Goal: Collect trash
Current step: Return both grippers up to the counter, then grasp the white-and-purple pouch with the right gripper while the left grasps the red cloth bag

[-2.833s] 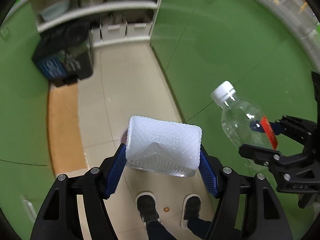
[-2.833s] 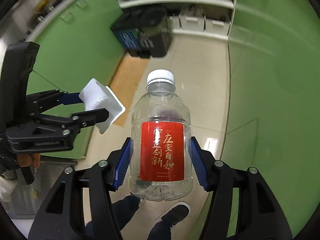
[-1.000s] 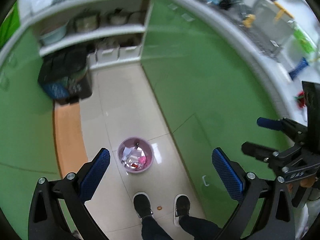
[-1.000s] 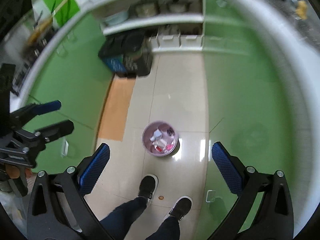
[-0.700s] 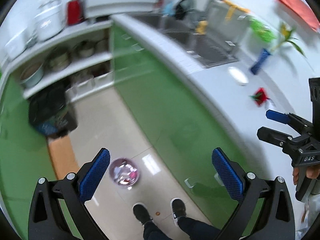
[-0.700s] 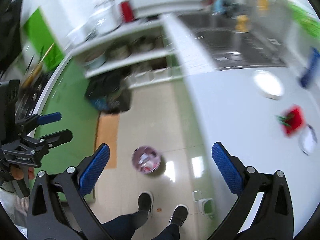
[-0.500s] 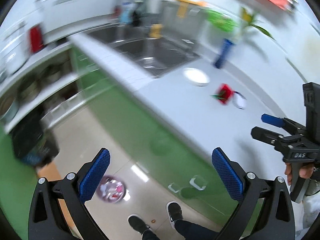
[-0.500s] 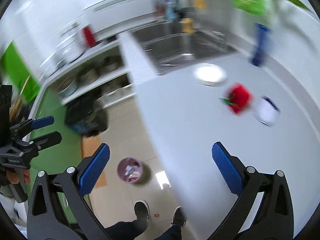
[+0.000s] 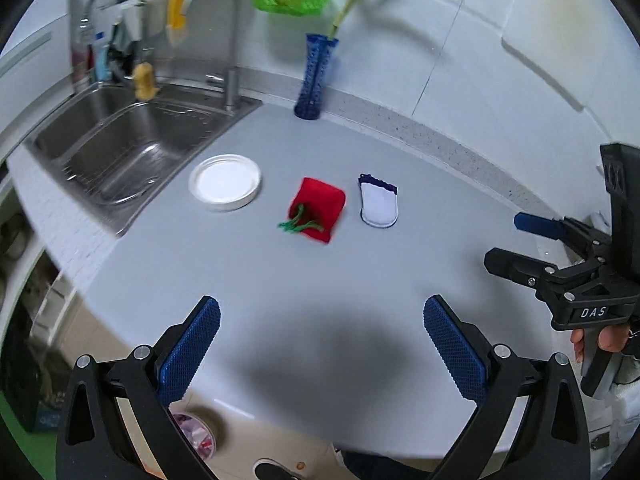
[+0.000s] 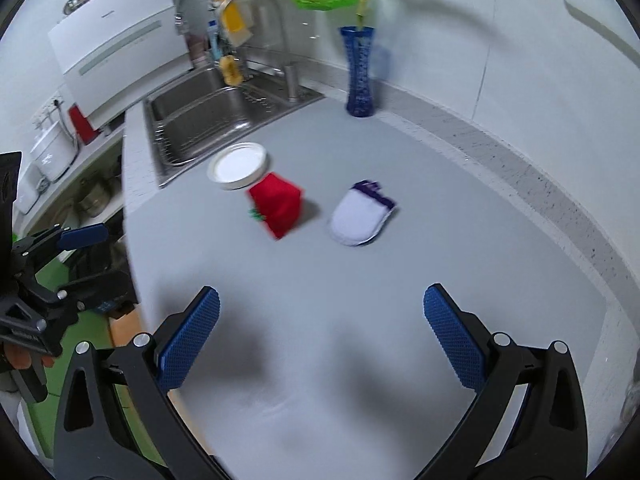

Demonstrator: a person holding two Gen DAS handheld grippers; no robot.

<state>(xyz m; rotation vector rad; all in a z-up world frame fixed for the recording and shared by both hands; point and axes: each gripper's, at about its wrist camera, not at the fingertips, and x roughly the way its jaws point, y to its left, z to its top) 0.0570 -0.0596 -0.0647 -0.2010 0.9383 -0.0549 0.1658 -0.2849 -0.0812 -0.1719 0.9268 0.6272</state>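
Note:
On the grey counter (image 9: 304,280) lie a white round lid (image 9: 225,182), a red pouch with a green cord (image 9: 318,209) and a white pouch with purple trim (image 9: 378,205). They also show in the right wrist view: the lid (image 10: 239,171), the red pouch (image 10: 278,204), the white pouch (image 10: 360,218). My left gripper (image 9: 322,350) is open and empty above the counter's near edge. My right gripper (image 10: 320,338) is open and empty above the counter; it shows at the right of the left wrist view (image 9: 532,246). The pink trash bin (image 9: 196,438) stands on the floor below.
A steel sink (image 9: 116,148) with a tap (image 9: 224,40) lies left of the lid. A blue vase (image 9: 316,80) with a plant stands at the back wall. The counter edge (image 10: 128,216) drops to the floor on the left.
Both grippers let go of the plastic box and the bottle over the bin, then swung up from the floor to face the counter with the lid and pouches.

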